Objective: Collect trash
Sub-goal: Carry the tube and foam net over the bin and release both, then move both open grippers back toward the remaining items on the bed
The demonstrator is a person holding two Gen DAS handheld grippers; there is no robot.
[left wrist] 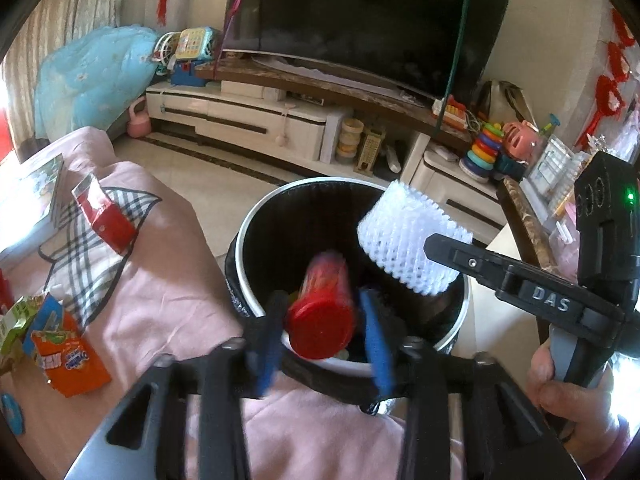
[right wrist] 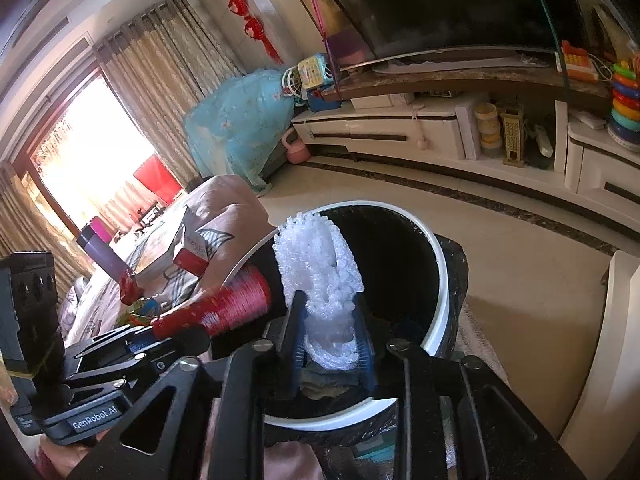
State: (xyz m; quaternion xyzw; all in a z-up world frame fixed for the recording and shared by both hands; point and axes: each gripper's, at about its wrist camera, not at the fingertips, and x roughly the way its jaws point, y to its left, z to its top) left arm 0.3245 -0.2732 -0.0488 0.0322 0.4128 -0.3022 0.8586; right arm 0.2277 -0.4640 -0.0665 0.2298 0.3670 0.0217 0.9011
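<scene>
A black trash bin with a white rim (left wrist: 244, 240) stands beside the pink-covered table; it also shows in the right wrist view (right wrist: 442, 280). A red plastic cup (left wrist: 322, 312) sits blurred between the blue pads of my left gripper (left wrist: 324, 336), over the bin's mouth; the pads stand slightly apart from it. The cup also shows in the right wrist view (right wrist: 232, 306). My right gripper (right wrist: 330, 340) is shut on a white foam fruit net (right wrist: 320, 264) above the bin; the net also shows in the left wrist view (left wrist: 408, 240).
On the pink cloth (left wrist: 160, 280) lie a red carton (left wrist: 102, 216), an orange snack wrapper (left wrist: 68, 360), green packets (left wrist: 16, 324) and a book (left wrist: 28, 196). A TV cabinet (left wrist: 248, 116) with toys stands behind. A white cabinet (right wrist: 616, 340) is right of the bin.
</scene>
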